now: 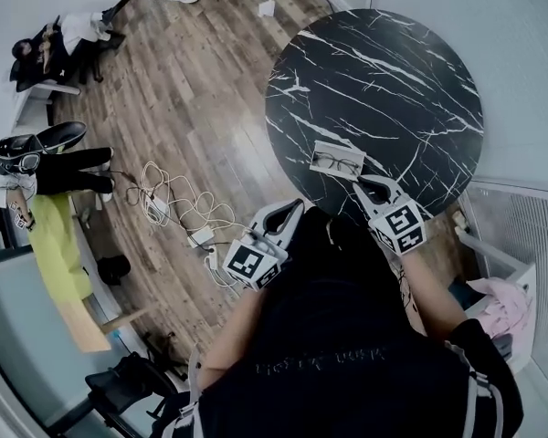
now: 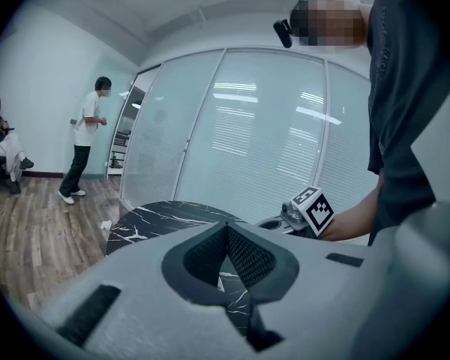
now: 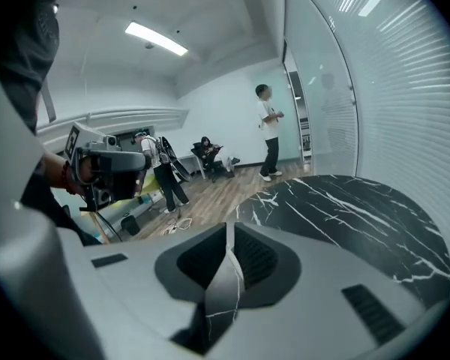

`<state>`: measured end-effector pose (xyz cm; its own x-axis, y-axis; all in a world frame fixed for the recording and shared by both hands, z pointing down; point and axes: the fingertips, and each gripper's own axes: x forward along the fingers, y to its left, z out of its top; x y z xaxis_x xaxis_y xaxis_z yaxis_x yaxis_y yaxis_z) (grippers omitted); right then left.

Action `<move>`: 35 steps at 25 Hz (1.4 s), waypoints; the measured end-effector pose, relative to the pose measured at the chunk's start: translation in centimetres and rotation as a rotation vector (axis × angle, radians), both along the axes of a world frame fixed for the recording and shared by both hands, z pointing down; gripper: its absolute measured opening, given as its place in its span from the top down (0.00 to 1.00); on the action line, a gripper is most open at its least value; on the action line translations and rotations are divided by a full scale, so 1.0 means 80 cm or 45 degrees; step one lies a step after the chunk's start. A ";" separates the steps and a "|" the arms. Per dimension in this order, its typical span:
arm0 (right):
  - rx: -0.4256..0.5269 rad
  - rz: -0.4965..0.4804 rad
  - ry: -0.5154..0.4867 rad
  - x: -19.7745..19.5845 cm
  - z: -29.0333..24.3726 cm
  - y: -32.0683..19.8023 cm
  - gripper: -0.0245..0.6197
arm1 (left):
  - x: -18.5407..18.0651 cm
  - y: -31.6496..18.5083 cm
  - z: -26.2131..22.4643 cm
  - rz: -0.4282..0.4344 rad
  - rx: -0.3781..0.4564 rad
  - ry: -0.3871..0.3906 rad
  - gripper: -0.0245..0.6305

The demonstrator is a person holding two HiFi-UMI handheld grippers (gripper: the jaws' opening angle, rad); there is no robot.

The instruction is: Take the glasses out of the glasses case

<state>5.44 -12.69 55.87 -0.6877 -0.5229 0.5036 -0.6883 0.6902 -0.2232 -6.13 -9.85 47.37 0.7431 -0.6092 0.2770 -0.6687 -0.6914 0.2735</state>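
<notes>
An open grey glasses case [image 1: 337,160] lies on the near part of the round black marble table [image 1: 393,71], with dark-framed glasses [image 1: 336,163] lying inside it. My right gripper [image 1: 363,183] hovers just at the case's near right corner, jaws shut and empty. My left gripper [image 1: 295,208] is off the table's near left edge, apart from the case, also shut on nothing. In the left gripper view the pads meet at the left gripper's [image 2: 226,231] tip. In the right gripper view the right gripper [image 3: 229,238] is shut the same way. The case is hidden in both gripper views.
A tangle of white cables and a power strip [image 1: 178,210] lies on the wooden floor left of the table. People stand and sit [image 1: 50,167] at the far left. A frosted glass wall [image 2: 240,133] runs behind the table. A white rack with pink cloth [image 1: 504,304] stands at right.
</notes>
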 end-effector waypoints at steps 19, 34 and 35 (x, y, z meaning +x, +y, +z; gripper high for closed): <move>-0.132 -0.271 0.423 -0.042 0.121 -0.021 0.91 | -0.048 -0.013 0.038 -0.044 -0.061 0.000 0.93; -0.133 -0.505 0.687 -0.049 0.192 -0.048 0.91 | -0.049 -0.025 0.072 -0.062 -0.120 -0.058 0.93; -0.132 -0.508 0.695 -0.049 0.195 -0.050 0.91 | -0.050 -0.026 0.073 -0.066 -0.121 -0.059 0.93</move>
<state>1.48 -16.68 71.48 -0.4513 -0.2128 0.8666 -0.4186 0.9082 0.0050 -10.13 -11.92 53.22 0.6965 -0.6156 0.3687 -0.7162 -0.6281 0.3042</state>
